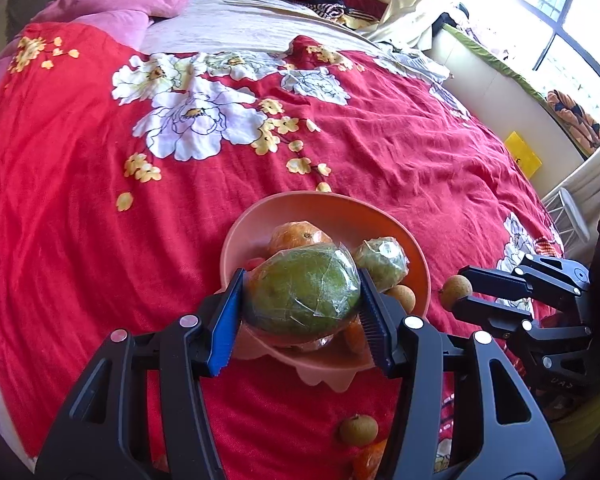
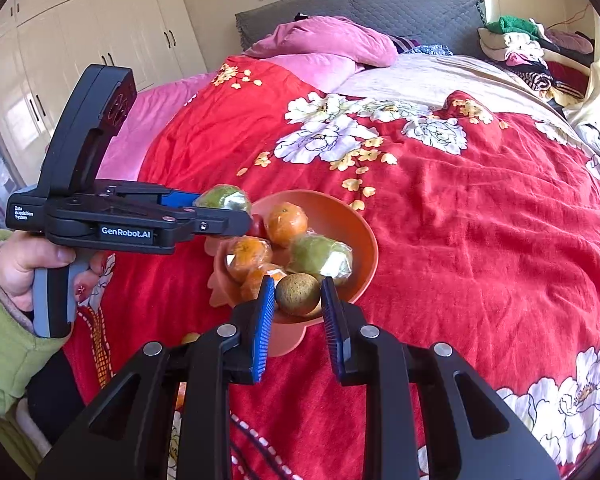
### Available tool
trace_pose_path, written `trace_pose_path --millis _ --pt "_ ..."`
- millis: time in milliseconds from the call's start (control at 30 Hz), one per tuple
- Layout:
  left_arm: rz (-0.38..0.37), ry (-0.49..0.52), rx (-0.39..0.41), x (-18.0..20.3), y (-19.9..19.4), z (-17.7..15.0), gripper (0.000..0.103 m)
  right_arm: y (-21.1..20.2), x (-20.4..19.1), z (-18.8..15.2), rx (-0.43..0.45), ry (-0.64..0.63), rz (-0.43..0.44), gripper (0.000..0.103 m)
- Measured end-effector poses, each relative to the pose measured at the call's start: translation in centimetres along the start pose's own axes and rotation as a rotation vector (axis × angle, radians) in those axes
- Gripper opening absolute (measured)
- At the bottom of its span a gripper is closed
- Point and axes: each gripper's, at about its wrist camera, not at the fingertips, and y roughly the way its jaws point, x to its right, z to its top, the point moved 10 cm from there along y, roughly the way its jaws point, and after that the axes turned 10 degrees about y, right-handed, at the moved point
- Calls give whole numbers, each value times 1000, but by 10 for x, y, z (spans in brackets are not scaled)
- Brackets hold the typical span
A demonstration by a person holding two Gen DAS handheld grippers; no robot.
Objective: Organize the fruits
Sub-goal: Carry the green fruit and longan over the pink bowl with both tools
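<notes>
Clamping a plastic-wrapped green fruit [image 1: 302, 290], the left gripper [image 1: 300, 300] hovers; right gripper [image 2: 298, 300] pinches a brown longan [image 2: 298, 294].

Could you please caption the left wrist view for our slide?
Left tool holds a wrapped green fruit over the pink bowl; right tool brings a small brown fruit.

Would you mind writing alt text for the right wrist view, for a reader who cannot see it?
The right gripper holds a small brown round fruit between its blue fingers at the near rim of an orange bowl of wrapped fruit on a red floral bedspread. At left, the left gripper holds a plastic-wrapped green fruit beside the bowl.
</notes>
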Motion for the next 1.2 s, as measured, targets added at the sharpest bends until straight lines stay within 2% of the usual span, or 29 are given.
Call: trace_pose_path --millis 467,1200 --pt "-23 26 -20 13 25 8 46 11 16 4 -8 18 -16 23" --pt "-23 20 -14 7 34 15 46 34 25 4 -25 -15 -75 23"
